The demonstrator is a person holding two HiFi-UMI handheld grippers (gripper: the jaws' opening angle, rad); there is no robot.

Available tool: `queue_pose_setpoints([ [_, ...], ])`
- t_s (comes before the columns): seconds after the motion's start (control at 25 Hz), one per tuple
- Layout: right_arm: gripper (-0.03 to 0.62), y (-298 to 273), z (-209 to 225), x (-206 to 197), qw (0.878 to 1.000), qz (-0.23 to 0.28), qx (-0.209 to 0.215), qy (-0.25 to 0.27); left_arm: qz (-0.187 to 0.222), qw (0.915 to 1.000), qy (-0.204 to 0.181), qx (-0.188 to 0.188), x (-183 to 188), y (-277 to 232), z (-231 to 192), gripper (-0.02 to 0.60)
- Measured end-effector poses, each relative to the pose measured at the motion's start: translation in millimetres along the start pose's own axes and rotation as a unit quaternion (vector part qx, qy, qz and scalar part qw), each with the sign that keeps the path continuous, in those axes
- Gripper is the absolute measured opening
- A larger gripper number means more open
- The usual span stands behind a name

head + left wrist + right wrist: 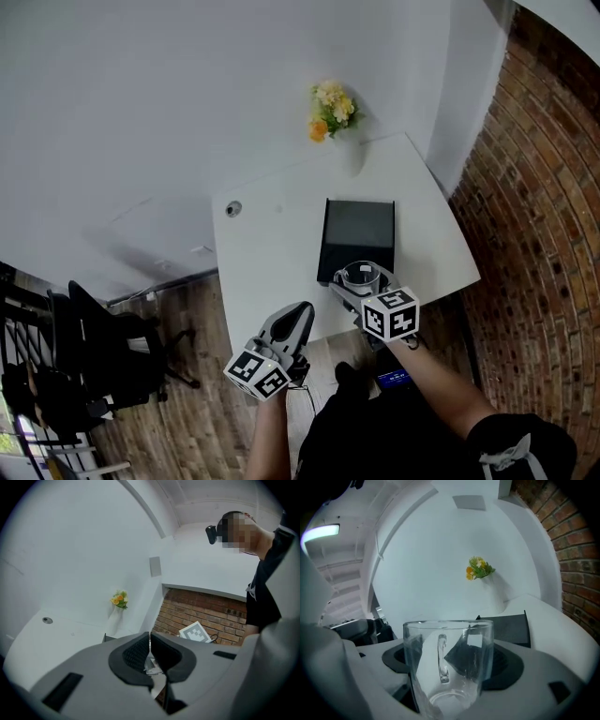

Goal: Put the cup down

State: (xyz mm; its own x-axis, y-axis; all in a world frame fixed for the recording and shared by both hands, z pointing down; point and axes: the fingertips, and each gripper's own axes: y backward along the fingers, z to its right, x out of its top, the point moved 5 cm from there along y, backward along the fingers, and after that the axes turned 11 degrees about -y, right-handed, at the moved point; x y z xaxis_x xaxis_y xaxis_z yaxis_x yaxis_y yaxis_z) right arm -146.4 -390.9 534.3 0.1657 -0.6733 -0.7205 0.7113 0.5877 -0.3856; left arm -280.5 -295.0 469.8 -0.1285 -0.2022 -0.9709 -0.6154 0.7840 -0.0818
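A clear glass cup (pixel 449 665) with a handle stands upright between the jaws of my right gripper (pixel 450 667), which is shut on it. In the head view the cup (pixel 360 277) hangs over the near edge of the white table (pixel 272 253), just in front of a black mat (pixel 357 234), held by the right gripper (pixel 359 286). My left gripper (pixel 292 328) sits at the table's front edge to the left, its dark pads (pixel 138 652) closed together with nothing between them (pixel 150 656).
A white vase with yellow and orange flowers (pixel 331 111) stands at the table's far side against the white wall. A round cable port (pixel 233 208) is at the table's left. A brick wall (pixel 534 216) runs on the right, black office chairs (pixel 103 356) on the left.
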Motion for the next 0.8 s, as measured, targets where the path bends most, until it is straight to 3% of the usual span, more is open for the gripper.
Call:
queue_pose_setpoints([
  [0.32, 0.416, -73, 11, 15, 0.990, 0.051, -0.127, 0.036, 0.003, 0.9999, 0.016, 0.000, -3, 26, -21, 0.020],
  [0.8, 0.416, -119, 16, 19, 0.963, 0.066, -0.210, 0.156, 0.005, 0.9996, 0.029, 0.000, -8, 50, -46, 0.020],
])
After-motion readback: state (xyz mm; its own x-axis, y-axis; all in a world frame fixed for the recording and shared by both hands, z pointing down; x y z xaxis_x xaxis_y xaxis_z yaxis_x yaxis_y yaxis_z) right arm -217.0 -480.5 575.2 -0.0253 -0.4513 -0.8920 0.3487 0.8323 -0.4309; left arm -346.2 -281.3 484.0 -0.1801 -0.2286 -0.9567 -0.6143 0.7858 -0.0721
